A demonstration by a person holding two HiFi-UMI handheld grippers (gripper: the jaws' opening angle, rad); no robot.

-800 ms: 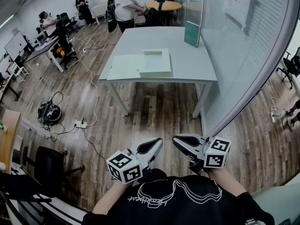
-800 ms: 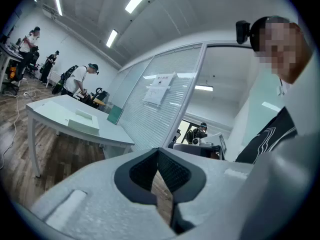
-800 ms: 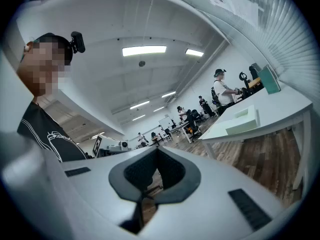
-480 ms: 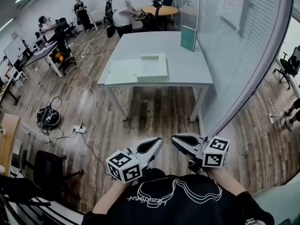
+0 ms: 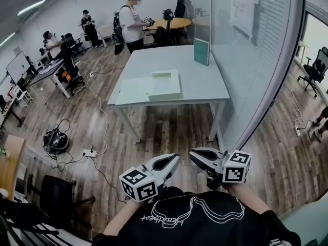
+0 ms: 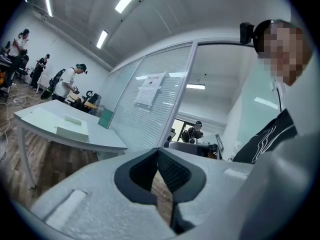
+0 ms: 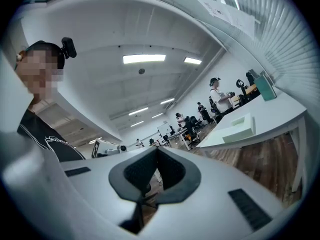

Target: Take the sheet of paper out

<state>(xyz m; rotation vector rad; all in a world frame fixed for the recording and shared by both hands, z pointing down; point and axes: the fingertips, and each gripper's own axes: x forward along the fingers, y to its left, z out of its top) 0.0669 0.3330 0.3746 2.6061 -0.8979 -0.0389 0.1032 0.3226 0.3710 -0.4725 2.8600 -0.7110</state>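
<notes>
Far ahead stands a grey-white table (image 5: 205, 86). On it lies a pale green box file (image 5: 165, 85) with a flat pale flap or sheet (image 5: 134, 90) spread to its left; I cannot tell a separate sheet of paper. Both grippers are held low near my chest, well short of the table. My left gripper (image 5: 175, 158) is shut and empty, and my right gripper (image 5: 192, 154) beside it is also shut and empty. In the left gripper view the jaws (image 6: 158, 152) meet, with the table (image 6: 95, 136) at the left. In the right gripper view the jaws (image 7: 157, 150) meet, with the box file (image 7: 239, 126) at the right.
A green book (image 5: 201, 51) stands upright at the table's far right, by a glass partition (image 5: 256, 60). A person (image 5: 132, 27) stands beyond the table. Cables and a power strip (image 5: 88, 151) lie on the wooden floor to the left. A black chair (image 5: 54, 196) is near my left.
The head view has lifted a little, so the table sits lower in the picture and more of the room behind shows. Both grippers stay in place, shut.
</notes>
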